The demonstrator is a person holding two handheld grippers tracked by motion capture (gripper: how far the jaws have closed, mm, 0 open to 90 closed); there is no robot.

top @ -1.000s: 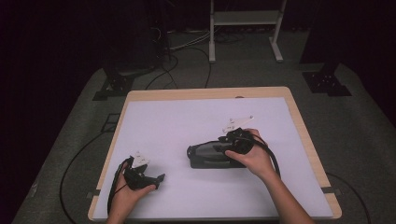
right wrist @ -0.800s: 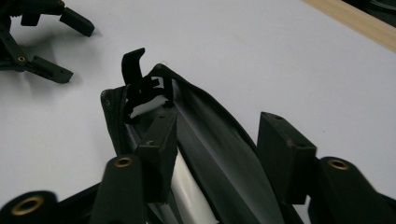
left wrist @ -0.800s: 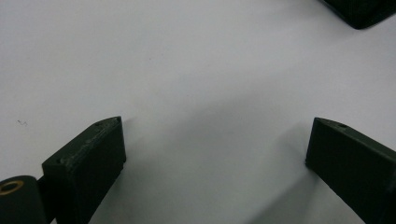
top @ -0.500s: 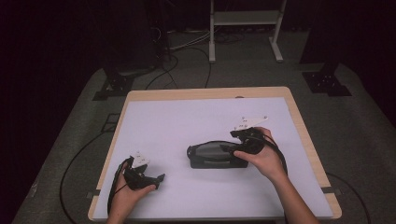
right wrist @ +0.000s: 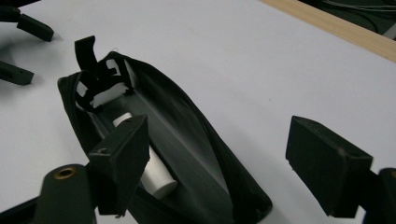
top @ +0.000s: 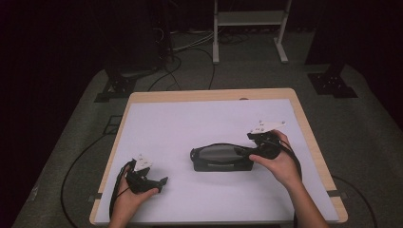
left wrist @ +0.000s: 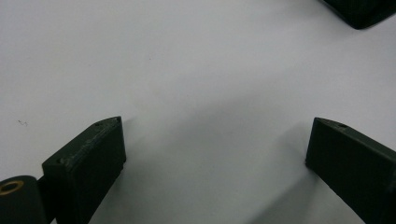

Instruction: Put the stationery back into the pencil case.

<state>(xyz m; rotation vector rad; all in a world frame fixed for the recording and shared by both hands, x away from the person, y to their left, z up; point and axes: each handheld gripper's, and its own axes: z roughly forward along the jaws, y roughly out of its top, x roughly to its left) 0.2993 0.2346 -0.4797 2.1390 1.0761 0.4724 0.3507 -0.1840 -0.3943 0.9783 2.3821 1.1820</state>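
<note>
The black pouch (top: 221,158) lies mid-desk, unzipped, a white tube (right wrist: 149,170) inside. The right hand-held gripper (top: 250,151), jaws just opened and empty, looks finished placing; zipping seems next. The left hand-held gripper (top: 161,183) rests open.

Black soft pouch (top: 221,158), long and narrow, lying flat on the white tabletop (top: 190,123), right of centre, lengthwise across it. Unzipped along the top, mouth gaping, dark lining showing. Inside, a white cylinder (right wrist: 154,175) lying along the bottom; white label patches (right wrist: 105,95) at the far end by a black pull tab (right wrist: 86,51).
</note>
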